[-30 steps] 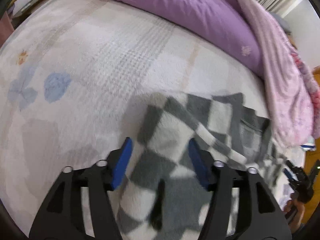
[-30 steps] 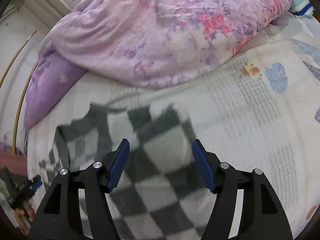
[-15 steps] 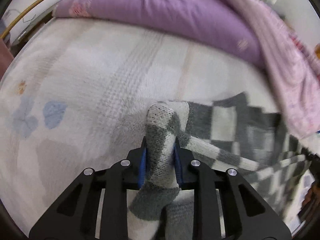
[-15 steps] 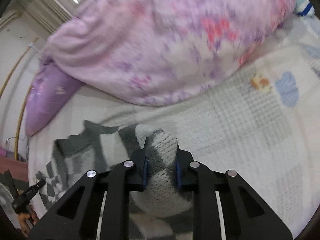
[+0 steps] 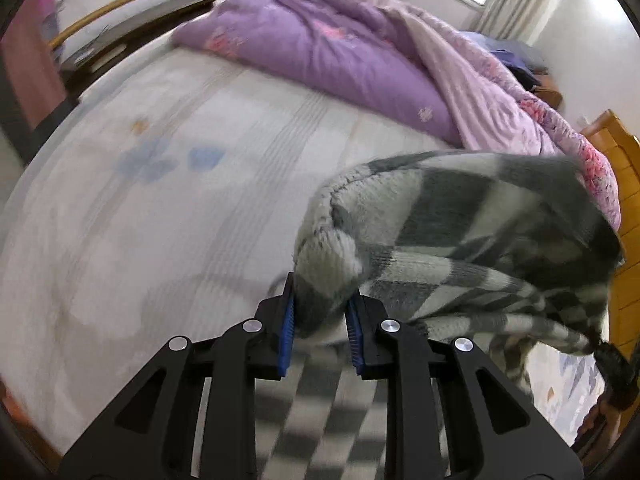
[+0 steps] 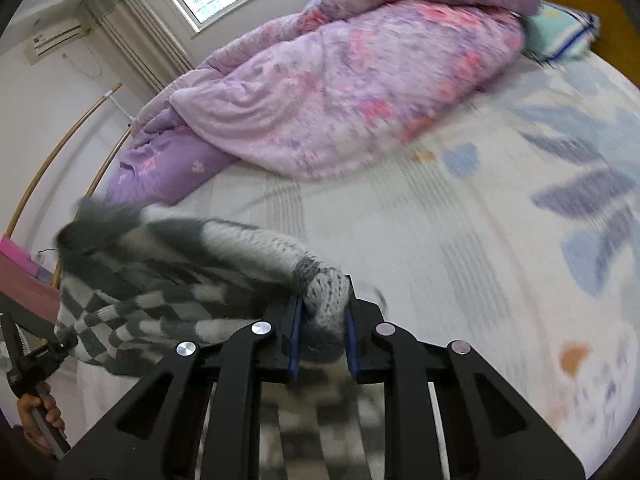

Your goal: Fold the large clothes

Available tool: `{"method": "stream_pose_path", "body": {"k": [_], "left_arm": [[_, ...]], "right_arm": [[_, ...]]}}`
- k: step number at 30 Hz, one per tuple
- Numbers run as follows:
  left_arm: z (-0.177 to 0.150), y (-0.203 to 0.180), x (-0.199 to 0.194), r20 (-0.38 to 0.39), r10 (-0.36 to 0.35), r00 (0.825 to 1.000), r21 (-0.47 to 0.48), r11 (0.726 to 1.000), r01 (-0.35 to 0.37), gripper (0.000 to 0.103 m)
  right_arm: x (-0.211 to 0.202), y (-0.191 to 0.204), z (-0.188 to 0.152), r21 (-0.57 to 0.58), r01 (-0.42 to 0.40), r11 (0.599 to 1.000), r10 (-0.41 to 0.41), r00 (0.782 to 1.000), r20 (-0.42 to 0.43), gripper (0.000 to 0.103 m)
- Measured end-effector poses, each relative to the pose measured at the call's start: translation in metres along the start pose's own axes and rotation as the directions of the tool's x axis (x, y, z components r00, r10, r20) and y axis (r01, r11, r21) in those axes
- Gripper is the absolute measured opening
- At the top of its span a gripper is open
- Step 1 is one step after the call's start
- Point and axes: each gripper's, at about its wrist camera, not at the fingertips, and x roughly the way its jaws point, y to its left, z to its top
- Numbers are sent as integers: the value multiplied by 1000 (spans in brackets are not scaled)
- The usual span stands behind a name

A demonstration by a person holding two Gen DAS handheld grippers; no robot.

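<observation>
1. The left tool (image 5: 320,322) is clamped on a bunched edge of the grey-and-white checked knit garment (image 5: 460,240), which spreads forward and to its right, lifted off the bed (image 5: 180,200)
2. The right tool (image 6: 322,334) is clamped on another bunched edge of the garment (image 6: 180,280), which trails off to its left
3. A purple quilt (image 5: 340,52) lies heaped along the far side of the bed, apart from the garment
</observation>
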Motion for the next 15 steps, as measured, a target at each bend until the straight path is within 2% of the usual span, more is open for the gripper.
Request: {"method": "stream_pose_path", "body": {"k": [4, 6, 8, 11, 12, 13, 14, 15], "left_arm": [[-63, 21, -21, -67, 53, 996, -68, 996, -58, 22], [-100, 32, -24, -122, 87, 989, -99, 990, -99, 23], [-128, 41, -21, -176, 117, 977, -113, 984, -138, 23], [-167, 54, -17, -267, 102, 958, -174, 973, -152, 23], [-179, 60, -17, -291, 87, 953, -210, 966, -152, 23], [-186, 64, -19, -295, 67, 953, -238, 961, -141, 24], [-194, 70, -25, -283, 38, 958, -272, 955, -118, 25], [-198, 74, -29, -268, 10, 963, -300, 949, -94, 32]], "right_arm": [[-25, -26, -55, 30, 39, 999, -37, 996, -86, 16], [-25, -41, -81, 68, 57, 996, -46, 988, -147, 17], [-21, -53, -102, 82, 89, 993, -70, 974, -216, 22], [-21, -66, -125, 145, 112, 983, -63, 950, -305, 23], [-27, -66, -130, 141, 130, 981, -82, 950, -302, 24], [-34, -69, -133, 141, 136, 981, -89, 950, -298, 34], [-42, -72, -137, 160, 146, 976, -95, 953, -289, 51], [-48, -75, -139, 186, 145, 972, -91, 957, -274, 59]]}}
